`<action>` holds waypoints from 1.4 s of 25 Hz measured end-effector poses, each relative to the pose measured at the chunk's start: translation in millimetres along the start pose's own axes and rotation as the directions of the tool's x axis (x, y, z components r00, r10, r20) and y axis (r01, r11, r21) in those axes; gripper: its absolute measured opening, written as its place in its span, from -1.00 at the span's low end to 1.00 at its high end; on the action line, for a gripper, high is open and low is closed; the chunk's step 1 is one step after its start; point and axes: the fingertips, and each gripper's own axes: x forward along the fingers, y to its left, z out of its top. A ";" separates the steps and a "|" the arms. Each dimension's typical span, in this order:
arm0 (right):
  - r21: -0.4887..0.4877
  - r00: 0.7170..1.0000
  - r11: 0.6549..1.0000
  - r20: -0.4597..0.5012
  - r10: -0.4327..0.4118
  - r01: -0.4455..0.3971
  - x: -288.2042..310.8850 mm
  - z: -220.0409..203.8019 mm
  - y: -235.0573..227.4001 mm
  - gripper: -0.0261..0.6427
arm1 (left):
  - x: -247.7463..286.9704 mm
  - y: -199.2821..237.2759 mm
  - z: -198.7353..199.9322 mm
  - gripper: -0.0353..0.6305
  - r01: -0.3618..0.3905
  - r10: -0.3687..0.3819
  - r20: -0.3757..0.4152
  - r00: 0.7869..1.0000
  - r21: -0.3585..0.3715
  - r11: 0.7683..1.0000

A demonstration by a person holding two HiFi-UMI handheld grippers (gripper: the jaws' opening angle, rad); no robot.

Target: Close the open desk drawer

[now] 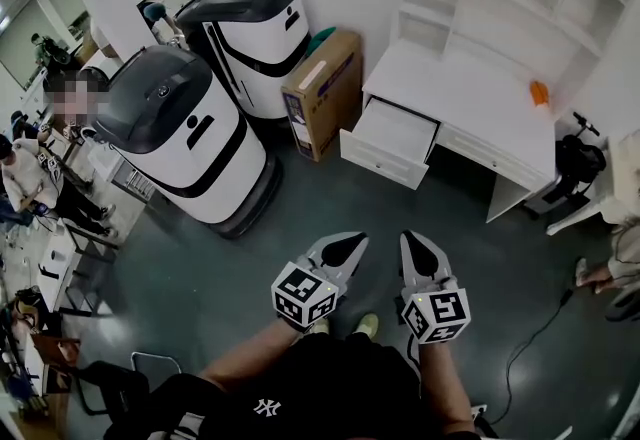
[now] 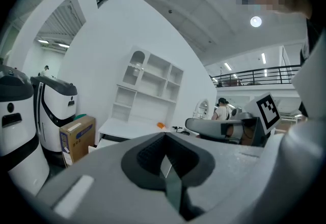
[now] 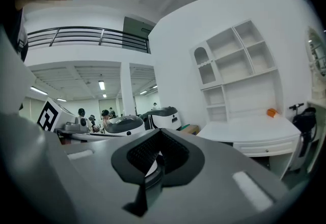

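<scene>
Head view: left gripper [image 1: 352,246], right gripper [image 1: 417,244] closed empty, floor [image 1: 335,203] between them and drawer [image 1: 378,161].

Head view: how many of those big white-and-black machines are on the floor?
2. One machine stands left of centre, nearer the person. The second machine is behind it by the wall, next to the cardboard box. More may be hidden outside the frame.

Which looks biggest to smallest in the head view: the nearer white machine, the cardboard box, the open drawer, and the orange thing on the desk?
Largest: the nearer white machine.
Next: the cardboard box and the open drawer, which look too alike to rank.
Smallest by far: the orange thing.
</scene>
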 end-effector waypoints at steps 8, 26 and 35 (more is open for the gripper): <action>0.060 0.999 0.998 0.046 0.014 -0.017 -8.2 4.9 -13.8 -0.85 | 5.8 1.0 -0.1 -0.89 -0.012 0.012 0.006 1.000 0.006 1.000; 0.087 0.999 0.996 0.046 0.015 -0.019 -29.2 -2.0 -73.9 -0.85 | 58.1 -27.5 -20.1 -0.89 -0.034 0.034 -0.033 0.999 0.004 0.999; 0.107 0.999 0.994 0.040 0.020 -0.024 -15.8 -3.6 -103.8 -0.85 | 90.9 -20.0 -23.9 -0.89 -0.042 0.043 -0.055 0.998 0.016 0.999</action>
